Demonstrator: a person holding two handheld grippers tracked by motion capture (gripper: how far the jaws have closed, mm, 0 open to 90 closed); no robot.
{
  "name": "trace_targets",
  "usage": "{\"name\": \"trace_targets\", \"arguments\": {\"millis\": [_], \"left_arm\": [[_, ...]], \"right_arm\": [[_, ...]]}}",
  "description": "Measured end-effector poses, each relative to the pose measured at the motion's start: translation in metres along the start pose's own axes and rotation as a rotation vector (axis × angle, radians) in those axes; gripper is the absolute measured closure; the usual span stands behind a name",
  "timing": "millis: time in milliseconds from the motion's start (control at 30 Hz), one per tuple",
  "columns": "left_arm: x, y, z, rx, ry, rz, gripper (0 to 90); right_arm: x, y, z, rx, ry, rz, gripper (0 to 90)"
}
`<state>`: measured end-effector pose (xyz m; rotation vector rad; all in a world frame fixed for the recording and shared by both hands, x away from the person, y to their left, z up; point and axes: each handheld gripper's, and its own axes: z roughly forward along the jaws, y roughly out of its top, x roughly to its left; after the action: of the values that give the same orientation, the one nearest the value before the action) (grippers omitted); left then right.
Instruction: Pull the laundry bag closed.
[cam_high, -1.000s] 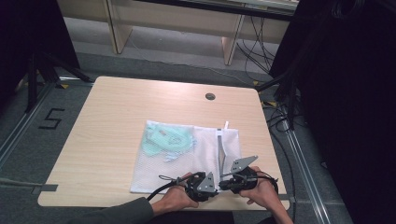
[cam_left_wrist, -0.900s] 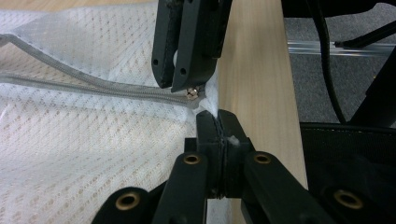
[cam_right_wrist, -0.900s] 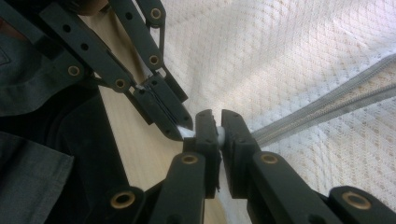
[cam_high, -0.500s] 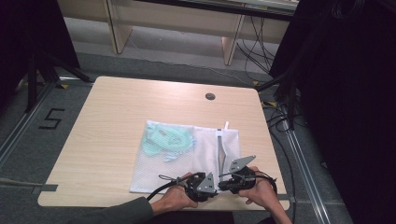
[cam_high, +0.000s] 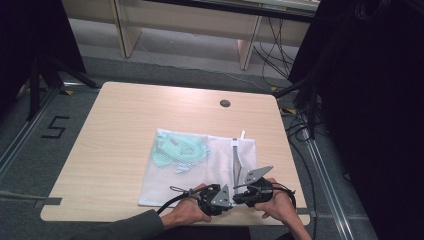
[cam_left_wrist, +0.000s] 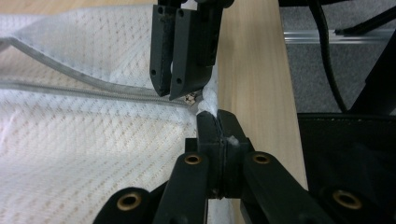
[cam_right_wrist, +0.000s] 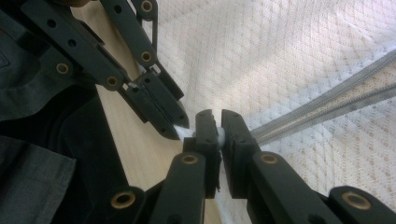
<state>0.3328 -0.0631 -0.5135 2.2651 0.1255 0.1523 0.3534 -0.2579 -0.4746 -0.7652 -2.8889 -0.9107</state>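
Nearby, a black "5" floor marking (cam_high: 54, 128) lies left of the table (cam_high: 125, 120).

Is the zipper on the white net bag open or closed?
Partly open. On the net bag the zipper splits into two separate rows, joining only near the grippers.

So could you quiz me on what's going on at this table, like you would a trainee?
1. True or false: the left gripper is shut on the white mesh bag.
2. What colour is the item inside the bag? A red, B pale green, C black.
3. Where along the zipper do the left gripper and the right gripper pinch the bag?

Key: 1 true. 2 B, the pale green item. 3 At the zipper's end nearest the person, by the table edge.
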Motion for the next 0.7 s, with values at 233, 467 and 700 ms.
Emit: {"name": "trace_targets", "arguments": {"millis": [233, 467, 700], "left_arm": [[0.0032, 0.0008, -0.0007, 0.013, 0.002, 0.024, 89.3], [0.0006, 0.0024, 0.0000, 0.018, 0.000, 0.057, 89.3], [-0.0024, 0.0057, -0.0013, 0.009, 0.008, 0.063, 89.4]], "right_arm": [[-0.0006, -0.0001, -0.0028, -0.002, -0.005, 0.006, 86.7], [0.0001, -0.0002, -0.0042, -0.010, 0.001, -0.003, 86.6], [-0.0063, -0.0020, -0.0013, 0.023, -0.027, 0.015, 86.7]]}}
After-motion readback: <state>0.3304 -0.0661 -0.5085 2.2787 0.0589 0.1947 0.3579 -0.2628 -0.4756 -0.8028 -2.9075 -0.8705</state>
